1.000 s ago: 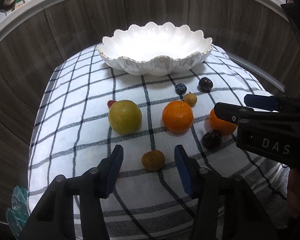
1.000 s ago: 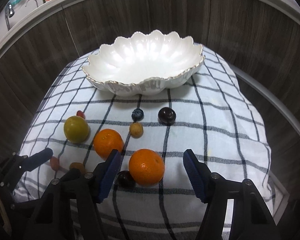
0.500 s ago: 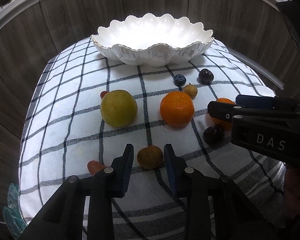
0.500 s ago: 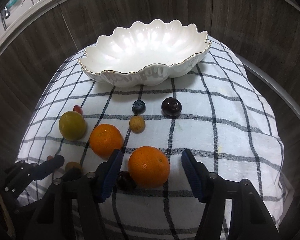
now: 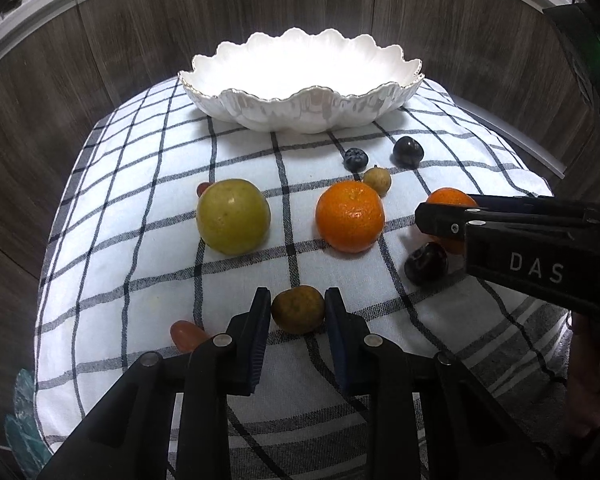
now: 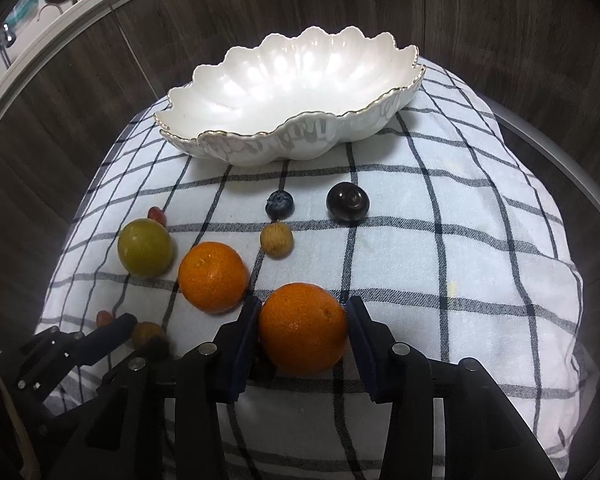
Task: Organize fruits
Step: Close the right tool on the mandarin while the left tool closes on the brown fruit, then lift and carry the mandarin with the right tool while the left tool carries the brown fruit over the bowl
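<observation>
The left gripper (image 5: 298,312) has just been closing, and its fingers (image 5: 260,320) now stand narrow with their pads against both sides of a small brownish-green fruit (image 5: 298,309), which sits on the checked cloth (image 5: 140,280) covering the worktop. Just left of that finger lies a small reddish grape (image 5: 186,334).

The right gripper (image 6: 302,330) has also been closing; its fingers (image 6: 244,336) press on the flanks of a large orange (image 6: 302,328), still resting on the cloth. A dark cherry (image 5: 426,262) lies just beside that orange, nearly hidden under the left finger in the right wrist view.

Farther up the cloth, a second orange (image 6: 213,276) lies near the gripped one, and a yellow-green round fruit (image 6: 145,247) sits to its left with another small red grape (image 6: 157,214) touching or nearly touching its far side (hard to tell which). A tan, nut-like small fruit (image 6: 276,239) sits just below a blueberry (image 6: 279,205), and a dark plum-coloured fruit (image 6: 347,202) lies to the blueberry's right, apart from it.

The white scalloped bowl (image 6: 300,136) with a gold-edged rim stands at the far end of the cloth, holding no fruit, well apart from both grippers
</observation>
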Demonstrator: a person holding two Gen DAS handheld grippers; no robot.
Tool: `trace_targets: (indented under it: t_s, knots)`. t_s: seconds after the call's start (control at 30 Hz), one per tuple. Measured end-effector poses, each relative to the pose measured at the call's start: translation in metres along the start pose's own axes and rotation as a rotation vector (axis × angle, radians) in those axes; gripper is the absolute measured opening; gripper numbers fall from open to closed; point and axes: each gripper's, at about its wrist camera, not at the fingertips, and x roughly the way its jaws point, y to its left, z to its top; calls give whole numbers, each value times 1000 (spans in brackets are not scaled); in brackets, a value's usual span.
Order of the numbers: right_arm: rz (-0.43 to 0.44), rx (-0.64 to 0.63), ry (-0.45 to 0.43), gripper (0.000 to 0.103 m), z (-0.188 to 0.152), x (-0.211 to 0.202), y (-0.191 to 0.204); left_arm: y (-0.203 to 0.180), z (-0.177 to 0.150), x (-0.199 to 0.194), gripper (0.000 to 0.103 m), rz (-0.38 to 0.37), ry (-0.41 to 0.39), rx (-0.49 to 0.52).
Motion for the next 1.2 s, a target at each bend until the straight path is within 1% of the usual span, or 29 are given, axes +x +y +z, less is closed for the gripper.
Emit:
trace_targets:
  t_s: [0.4,0.73,0.97,1.2]
  knots:
    - [-15,2,-31,44,7,-15,-4,3,12,-14,28,11,-38,7]
    - [-19,-13,-52,44,22,-23,-1,9,31,-24,28,26,-70,5]
    - [-17,-13,-83,44,35,-30,-3,10,47,-30,27,35,-102,10]
    - [-29,-26,-138,44,53,-40,-4,12,65,-33,27,36,-127,5]
